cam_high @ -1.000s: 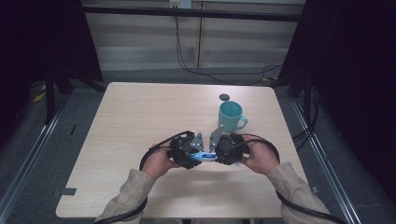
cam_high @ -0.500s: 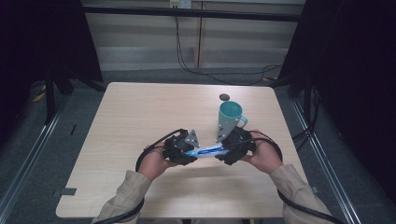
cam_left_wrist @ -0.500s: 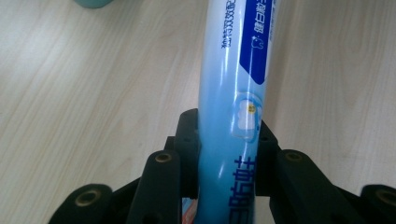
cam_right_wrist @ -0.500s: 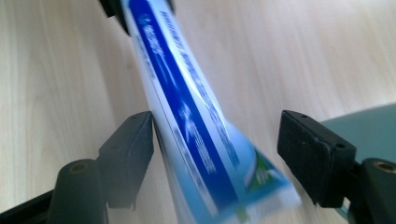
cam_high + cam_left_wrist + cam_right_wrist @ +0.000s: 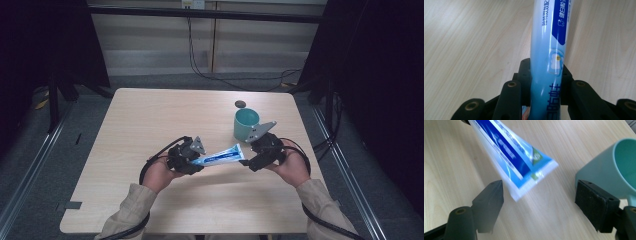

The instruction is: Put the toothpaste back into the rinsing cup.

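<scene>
A blue and white toothpaste tube (image 5: 220, 157) is held level above the wooden table (image 5: 150, 120) between the two hands. My left gripper (image 5: 192, 161) is shut on its cap end; in the left gripper view the pads clamp the tube (image 5: 549, 62) on both sides. My right gripper (image 5: 248, 162) stands open at the tube's flat crimped end (image 5: 534, 175), its jaws having just been opening, wide apart and clear of the tube. A teal mug (image 5: 246, 124) stands upright just behind the right gripper, and its wall (image 5: 609, 165) is close beside one pad.
A small dark round object (image 5: 240, 104) lies on the table behind the mug. Black cables trail from both grippers around the hands. Metal frame rails run along the table's left and right sides.
The right gripper has let go of the tube and drawn away to the right. The left gripper has closed on the tube and now carries it alone, shifted a little left.
</scene>
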`<state>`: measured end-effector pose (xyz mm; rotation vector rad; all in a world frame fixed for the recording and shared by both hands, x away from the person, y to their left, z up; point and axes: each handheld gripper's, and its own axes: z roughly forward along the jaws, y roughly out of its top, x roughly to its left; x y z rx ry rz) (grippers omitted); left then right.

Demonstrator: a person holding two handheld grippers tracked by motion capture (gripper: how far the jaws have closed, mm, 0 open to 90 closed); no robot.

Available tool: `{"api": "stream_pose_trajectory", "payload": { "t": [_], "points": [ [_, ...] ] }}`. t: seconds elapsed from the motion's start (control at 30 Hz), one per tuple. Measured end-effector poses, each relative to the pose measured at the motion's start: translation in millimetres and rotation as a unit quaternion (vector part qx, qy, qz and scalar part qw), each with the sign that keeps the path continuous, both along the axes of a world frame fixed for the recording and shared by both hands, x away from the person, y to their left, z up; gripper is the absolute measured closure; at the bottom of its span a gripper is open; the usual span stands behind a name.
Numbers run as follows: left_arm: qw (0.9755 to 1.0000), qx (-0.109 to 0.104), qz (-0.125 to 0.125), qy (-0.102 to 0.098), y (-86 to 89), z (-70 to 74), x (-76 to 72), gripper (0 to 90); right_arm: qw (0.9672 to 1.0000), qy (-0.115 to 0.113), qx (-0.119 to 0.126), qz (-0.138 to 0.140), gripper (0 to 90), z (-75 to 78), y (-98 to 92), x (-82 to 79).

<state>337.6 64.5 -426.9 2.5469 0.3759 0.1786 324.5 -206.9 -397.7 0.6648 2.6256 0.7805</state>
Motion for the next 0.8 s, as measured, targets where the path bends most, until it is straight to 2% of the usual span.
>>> {"api": "stream_pose_trajectory", "payload": {
  "t": [0.13, 0.37, 0.43, 0.53, 0.67, 0.7, 0.8],
  "points": [
    [0.9999, -0.006, 0.013, -0.002, 5.6, 1.8, 1.0, 72.6, 0.9992, 0.021, 0.023, -0.024, 22.9, -6.3, -10.1, 2.4],
    [0.9995, -0.017, 0.027, -0.009, 10.0, 4.2, 3.7, 72.7, 0.9963, 0.047, 0.062, -0.034, 22.1, -20.6, -9.4, -0.1],
    [0.9991, -0.023, 0.034, -0.009, 9.9, 4.3, 3.7, 72.7, 0.9948, 0.057, 0.076, -0.036, 21.8, -25.0, -7.4, 0.2],
    [0.9992, -0.021, 0.033, -0.008, 9.5, 4.8, 4.3, 72.7, 0.9921, 0.071, 0.095, -0.04, 21.4, -30.8, -3.7, 0.8],
    [0.9987, -0.029, 0.042, -0.007, 9.1, 4.1, 4.6, 72.7, 0.9876, 0.083, 0.124, -0.048, 22.1, -35.1, 2.9, 0.4],
    [0.9987, -0.029, 0.042, -0.007, 9.4, 4.2, 5.0, 72.7, 0.9854, 0.092, 0.133, -0.053, 21.5, -36.0, 5.3, 0.1],
    [0.9982, -0.036, 0.048, -0.006, 9.6, 3.6, 5.0, 72.7, 0.984, 0.096, 0.14, -0.054, 20.4, -38.5, 11.2, 0.4]
  ]
}}
